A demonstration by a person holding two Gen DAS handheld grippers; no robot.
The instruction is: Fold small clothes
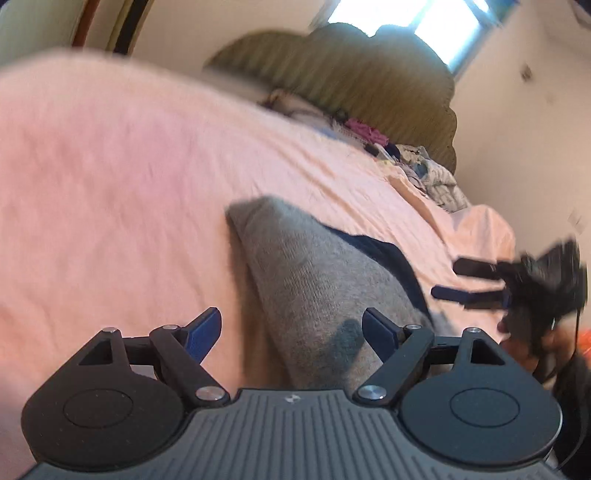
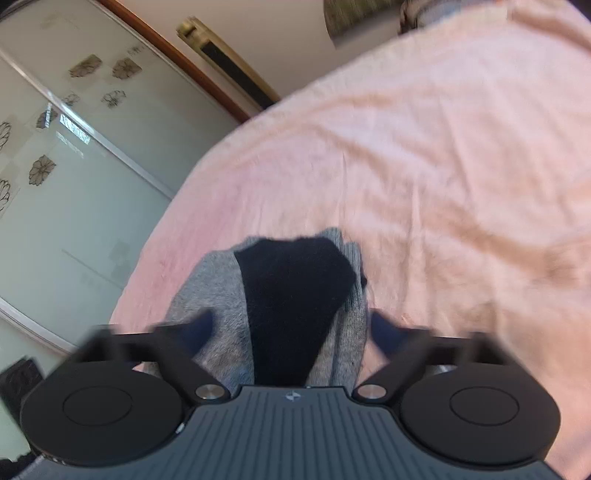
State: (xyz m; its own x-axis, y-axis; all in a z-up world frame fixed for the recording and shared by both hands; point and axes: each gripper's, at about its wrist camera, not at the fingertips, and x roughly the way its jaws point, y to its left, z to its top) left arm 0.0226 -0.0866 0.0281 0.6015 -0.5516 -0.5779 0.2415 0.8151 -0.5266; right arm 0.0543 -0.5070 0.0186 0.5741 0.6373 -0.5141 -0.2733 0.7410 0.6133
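Grey knitted garment with a black panel (image 1: 317, 280) lies on the pink-sheeted bed (image 1: 110, 166), between both spread, empty tools, left tool (image 1: 291, 328) and right tool (image 2: 291, 328), which should pinch matching edges evenly before folding.

Daylight is pouring in from a window (image 1: 417, 26) that is blowing out to pure white in the left wrist view. Soft, even light is falling across the pink bed (image 1: 110, 166), and the left claw (image 1: 291, 332) is casting a faint shadow on the grey garment (image 1: 314, 280). Motion blur is smearing both pictures, heaviest on the right claw (image 2: 291, 332). Fisheye distortion is bending the wardrobe doors (image 2: 74, 166) and the bed's edges into curves.
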